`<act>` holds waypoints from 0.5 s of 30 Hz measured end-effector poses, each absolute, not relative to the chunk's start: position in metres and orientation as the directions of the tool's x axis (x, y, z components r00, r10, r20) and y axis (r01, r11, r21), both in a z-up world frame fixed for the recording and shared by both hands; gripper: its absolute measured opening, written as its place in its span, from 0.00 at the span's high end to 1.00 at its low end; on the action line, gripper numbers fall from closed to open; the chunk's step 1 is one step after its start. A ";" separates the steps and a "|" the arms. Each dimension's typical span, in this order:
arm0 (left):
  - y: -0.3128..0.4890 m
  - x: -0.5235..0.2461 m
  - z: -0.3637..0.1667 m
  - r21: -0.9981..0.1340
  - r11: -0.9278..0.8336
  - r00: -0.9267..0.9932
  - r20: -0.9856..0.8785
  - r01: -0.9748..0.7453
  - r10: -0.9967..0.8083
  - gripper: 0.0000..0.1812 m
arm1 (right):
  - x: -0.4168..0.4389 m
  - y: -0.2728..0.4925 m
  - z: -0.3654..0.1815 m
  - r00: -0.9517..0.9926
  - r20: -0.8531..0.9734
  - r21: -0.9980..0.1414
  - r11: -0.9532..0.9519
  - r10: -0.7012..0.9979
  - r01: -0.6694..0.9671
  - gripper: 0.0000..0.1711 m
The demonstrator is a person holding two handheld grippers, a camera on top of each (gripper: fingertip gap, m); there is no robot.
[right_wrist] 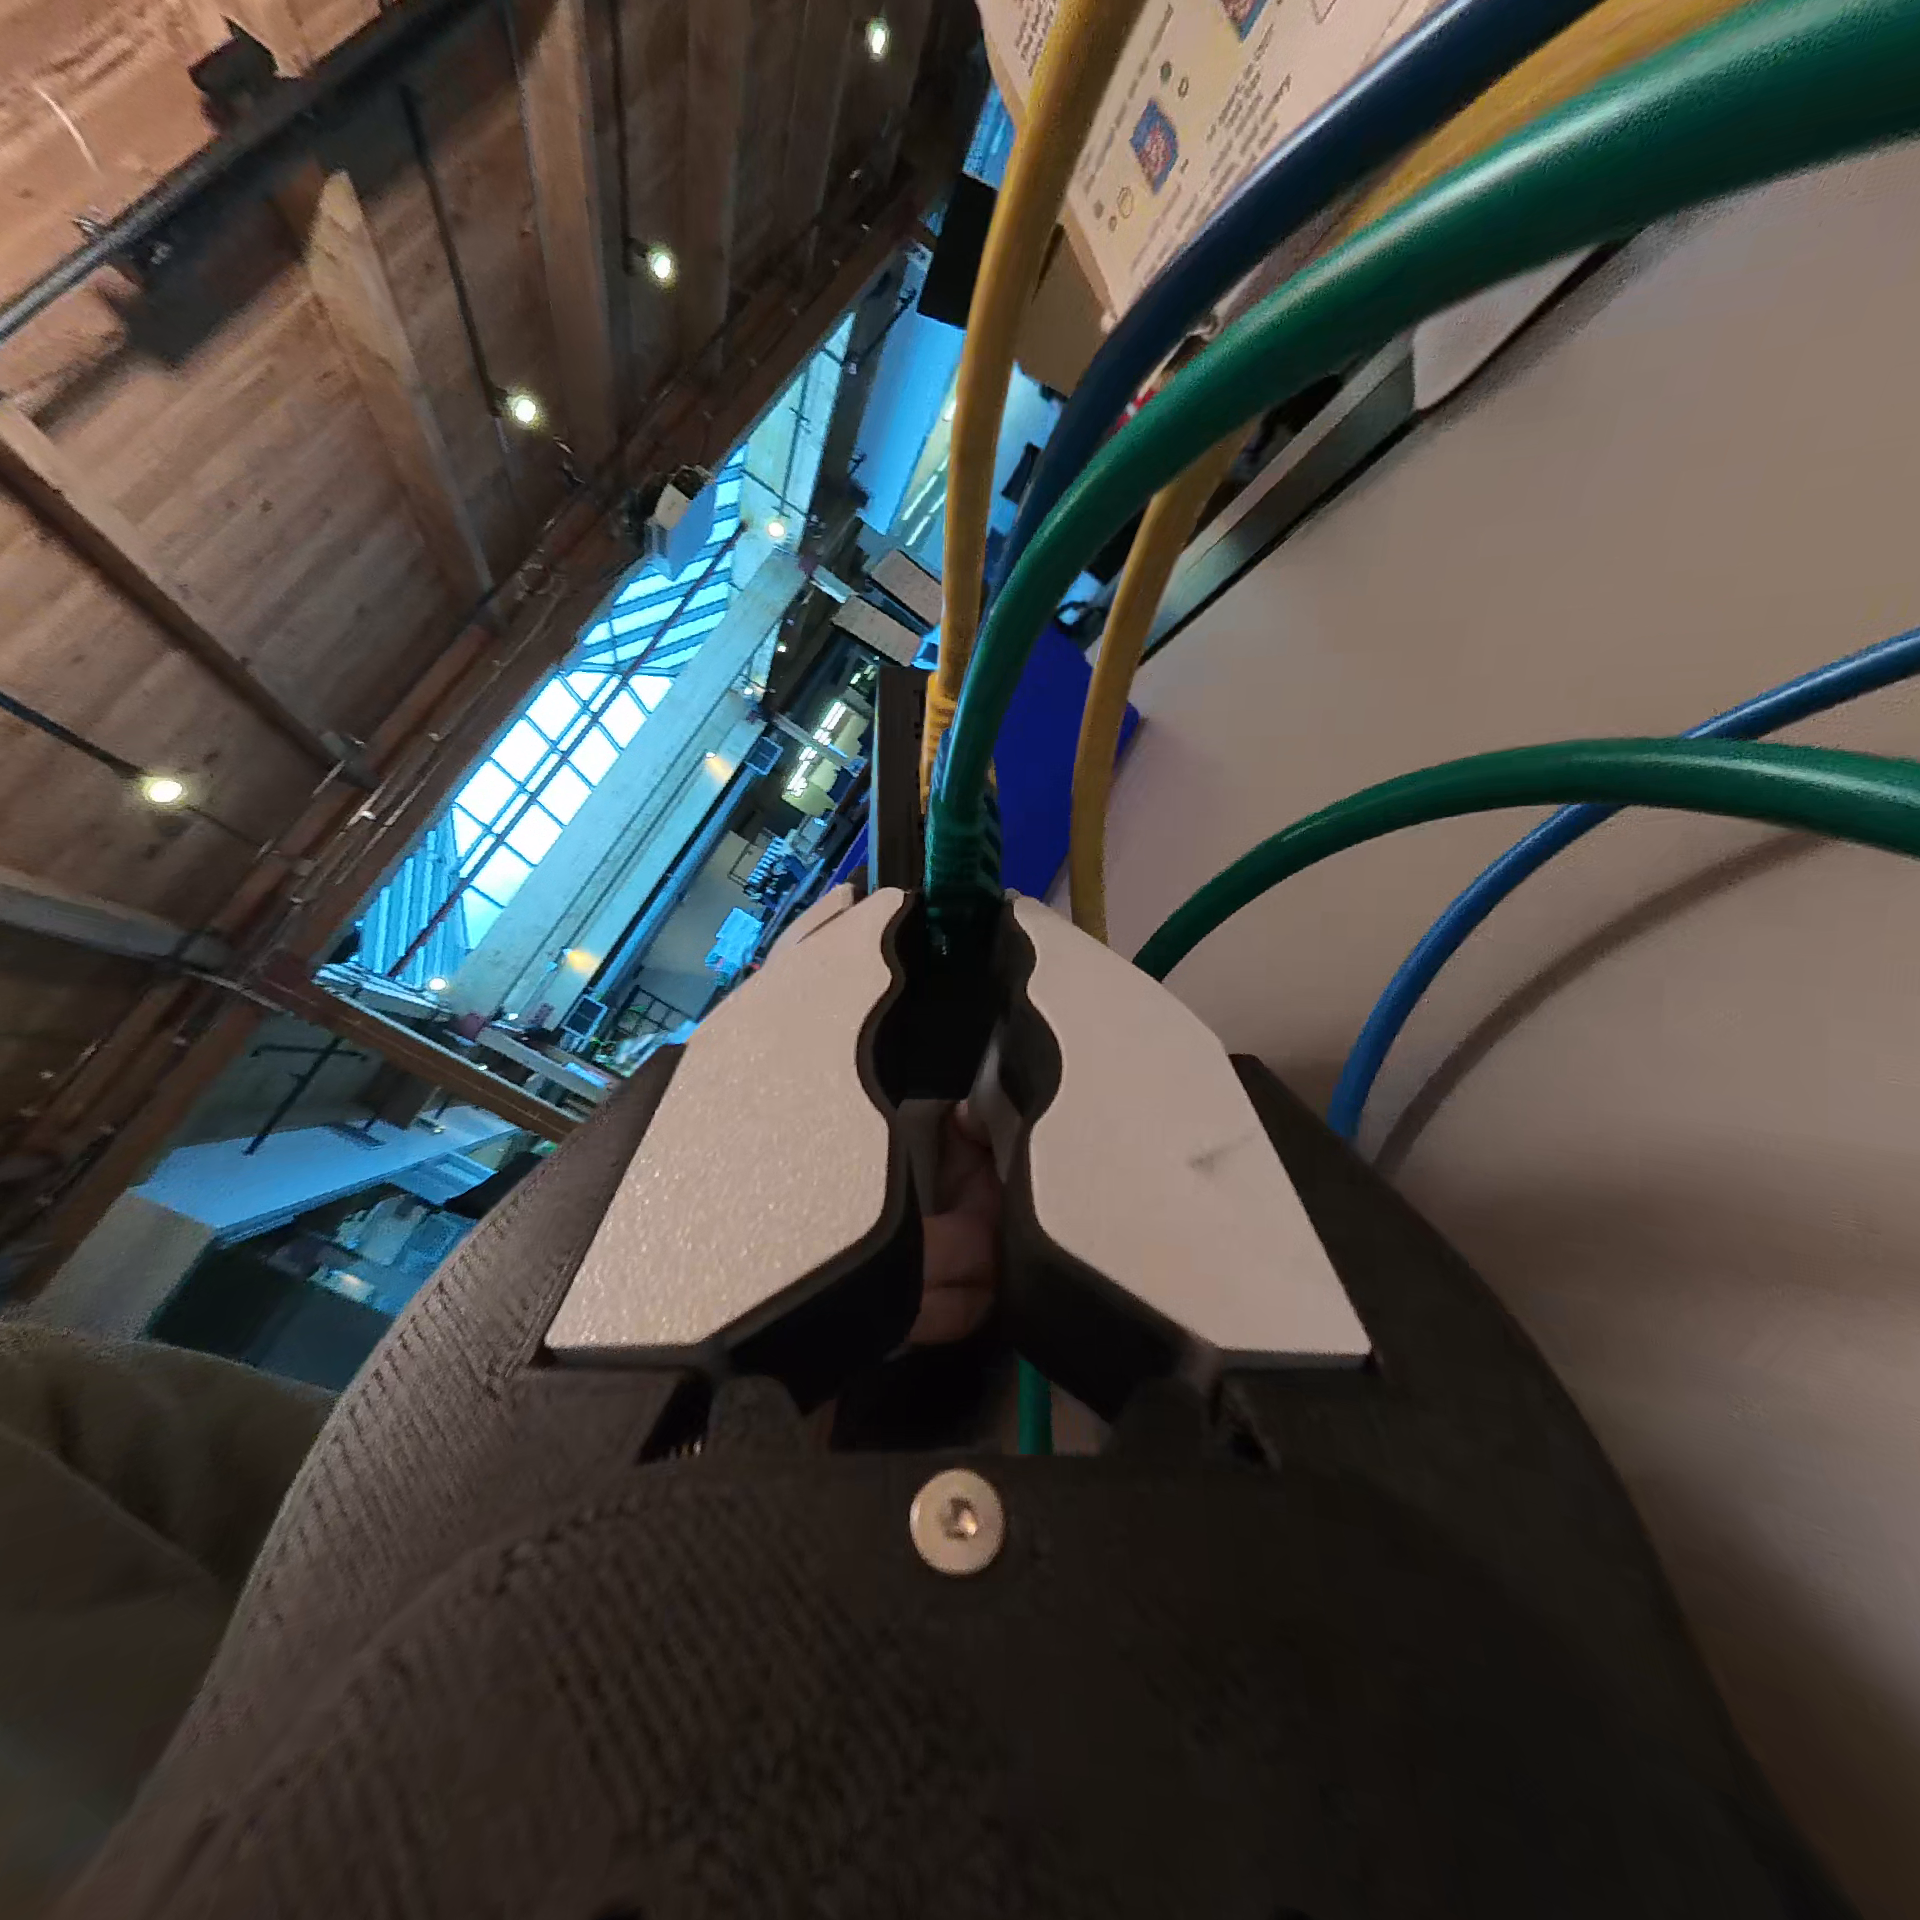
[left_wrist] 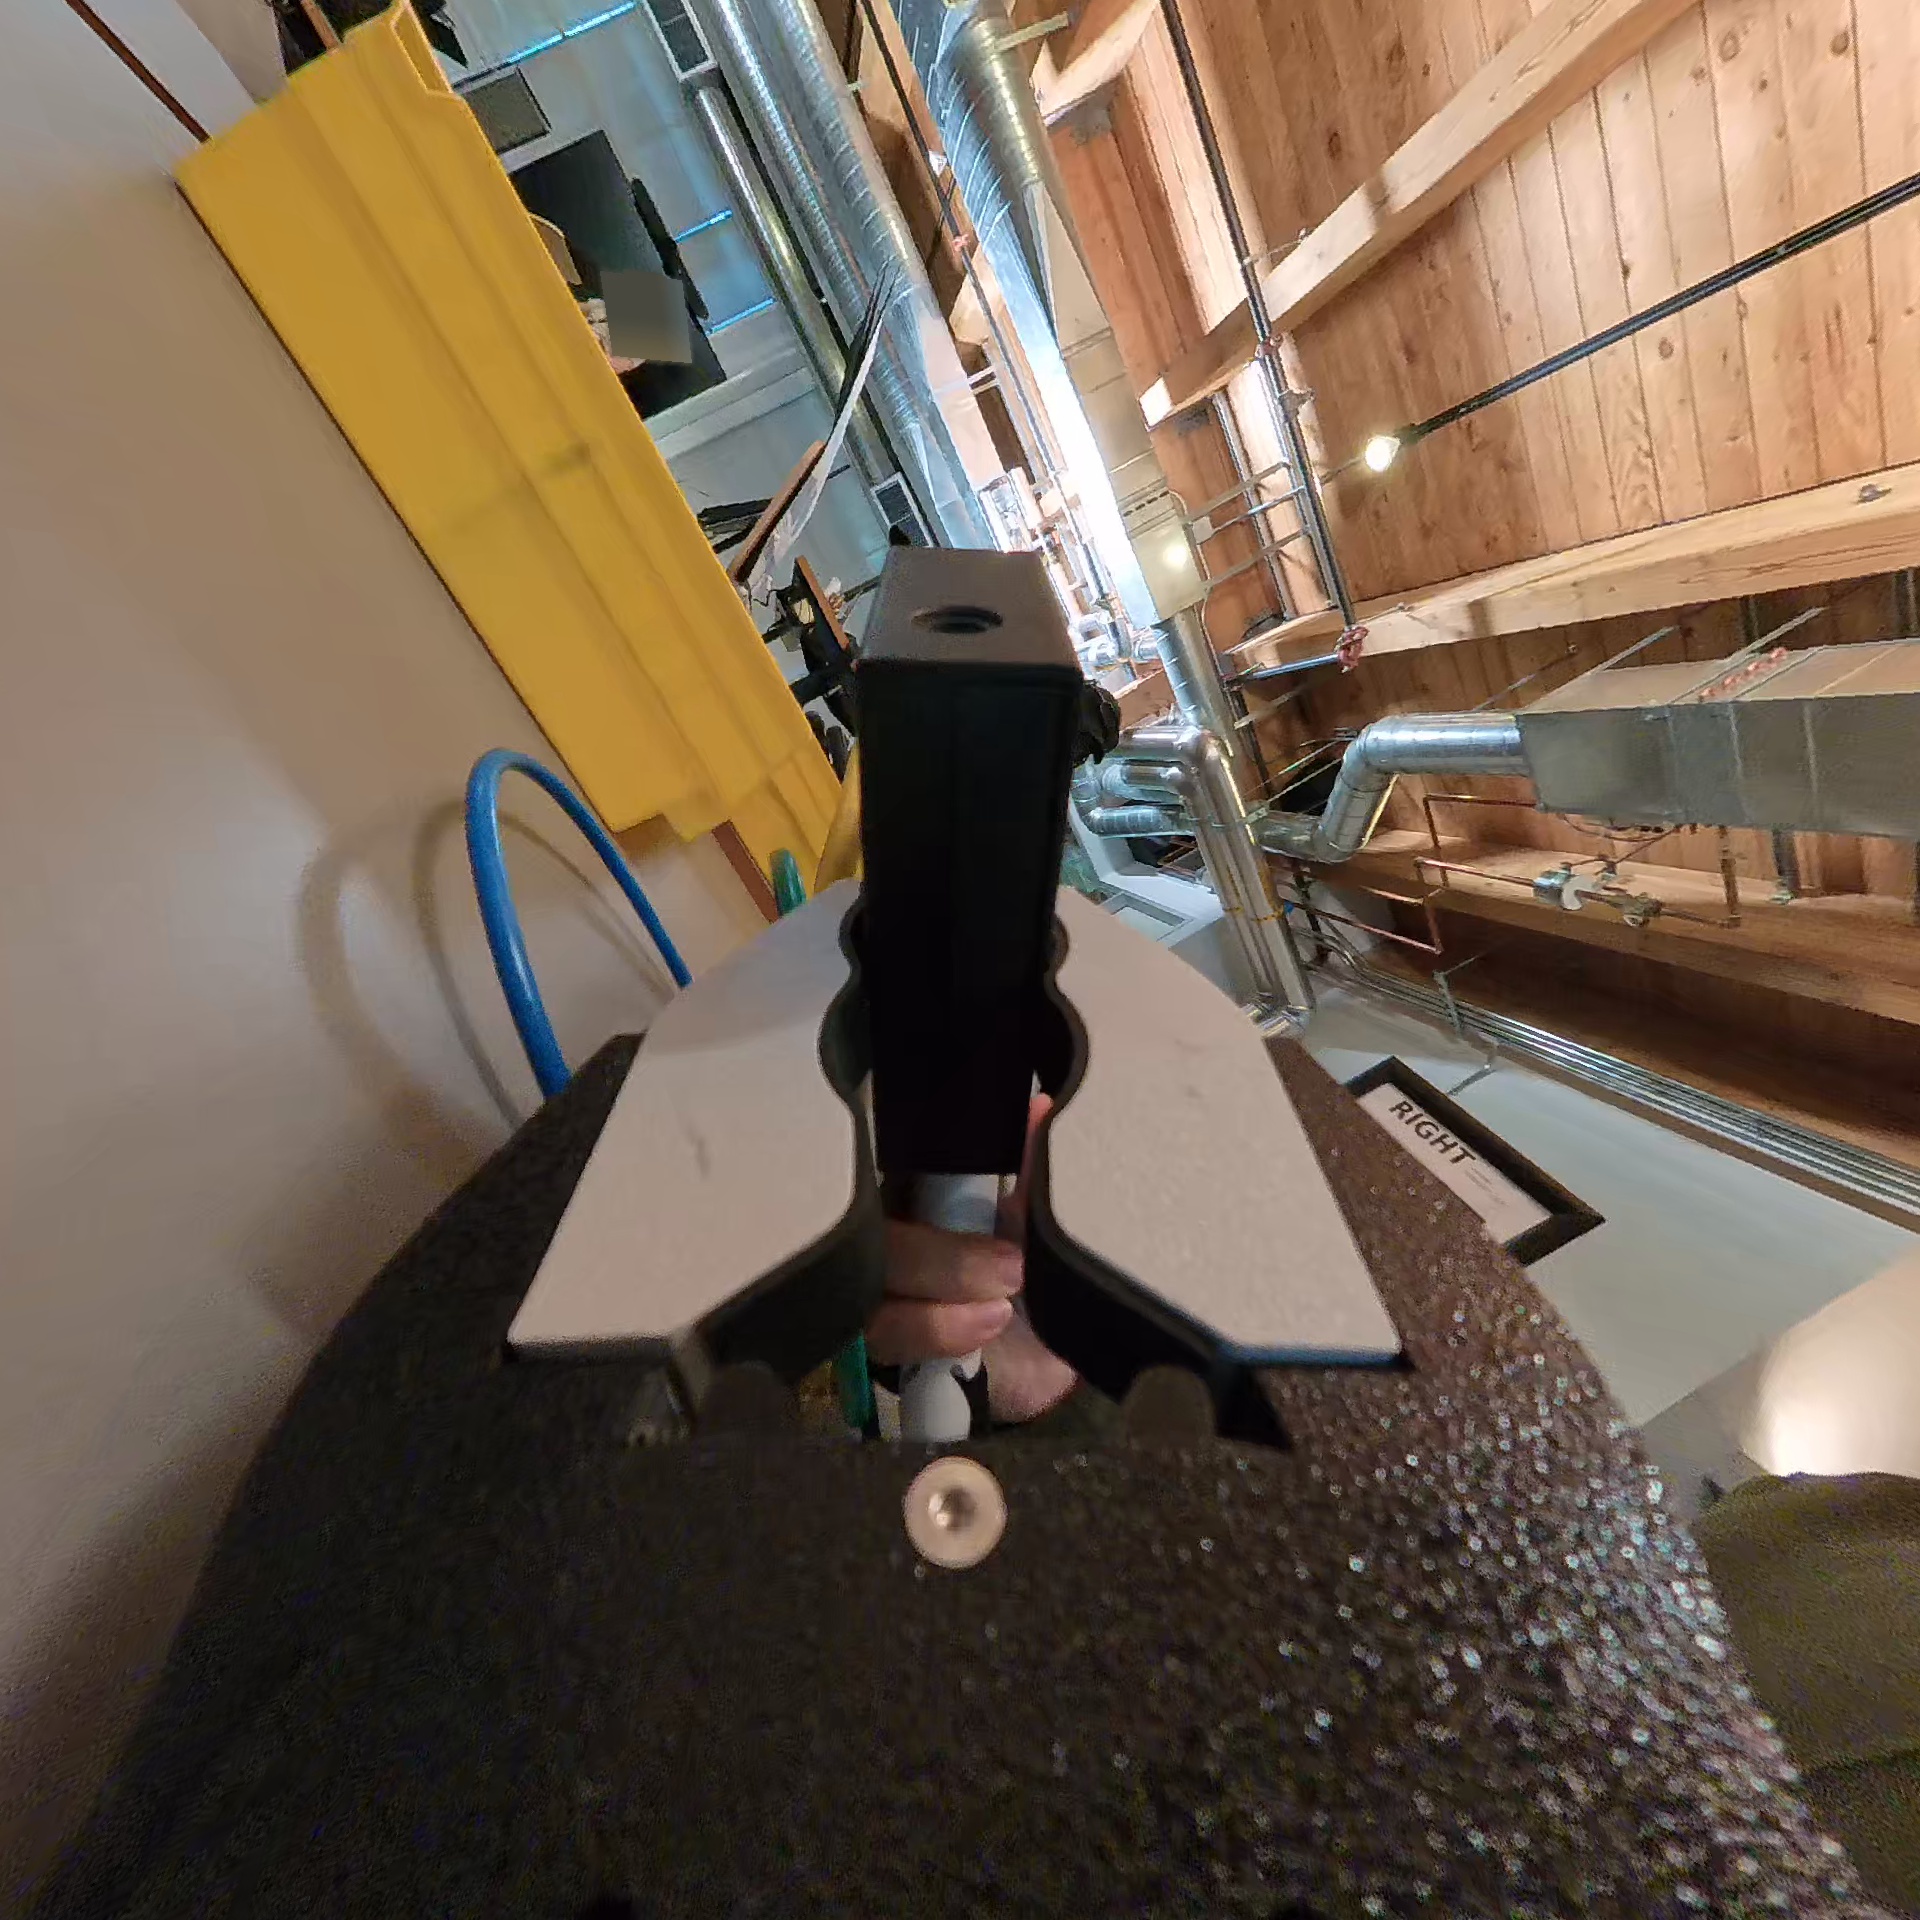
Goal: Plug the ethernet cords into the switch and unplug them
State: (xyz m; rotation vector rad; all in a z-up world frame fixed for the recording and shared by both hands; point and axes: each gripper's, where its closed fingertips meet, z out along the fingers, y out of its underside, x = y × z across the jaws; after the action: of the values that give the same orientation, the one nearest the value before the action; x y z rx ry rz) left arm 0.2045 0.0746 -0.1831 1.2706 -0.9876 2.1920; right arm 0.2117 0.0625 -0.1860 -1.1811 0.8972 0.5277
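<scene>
In the left wrist view my left gripper (left_wrist: 956,920) is shut on the black box-shaped switch (left_wrist: 961,810), which stands up between the fingers, tilted off the white table (left_wrist: 156,831). In the right wrist view my right gripper (right_wrist: 956,920) is shut on the plug end of a green ethernet cord (right_wrist: 961,857), right against the switch's black edge (right_wrist: 896,790). A yellow cord's plug (right_wrist: 940,717) sits at the switch just beyond it. Whether the green plug is seated in a port is hidden.
A blue cord (left_wrist: 499,883) loops on the table beside a yellow bin (left_wrist: 468,416). More yellow (right_wrist: 1107,727), green (right_wrist: 1507,774) and blue (right_wrist: 1455,904) cords arc over the table (right_wrist: 1558,1247). A cardboard box (right_wrist: 1143,156) stands behind; a framed label card (left_wrist: 1455,1164) lies right.
</scene>
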 end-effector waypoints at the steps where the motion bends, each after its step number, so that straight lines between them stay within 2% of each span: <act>1: 0.076 0.205 -0.183 -0.378 -0.661 -0.501 0.865 -0.648 -0.003 0.85 | 0.211 0.063 -0.185 0.563 -0.822 -0.556 0.321 -0.081 -0.766 0.92; 7: 0.076 0.205 -0.181 -0.429 -0.666 -0.535 0.843 -0.610 -0.053 0.85 | 0.211 0.063 -0.184 0.562 -0.825 -0.549 0.323 -0.061 -0.771 0.92; 15: 0.074 0.204 -0.183 -0.436 -0.657 -0.525 0.848 -0.615 -0.071 0.85 | 0.211 0.062 -0.185 0.561 -0.823 -0.555 0.331 -0.084 -0.764 0.92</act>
State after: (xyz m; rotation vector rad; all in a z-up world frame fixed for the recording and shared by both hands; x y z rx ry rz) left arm 0.2045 0.0742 -0.1833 1.2929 -1.0674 2.2358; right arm 0.2115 0.0620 -0.1853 -1.1686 0.8932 0.5313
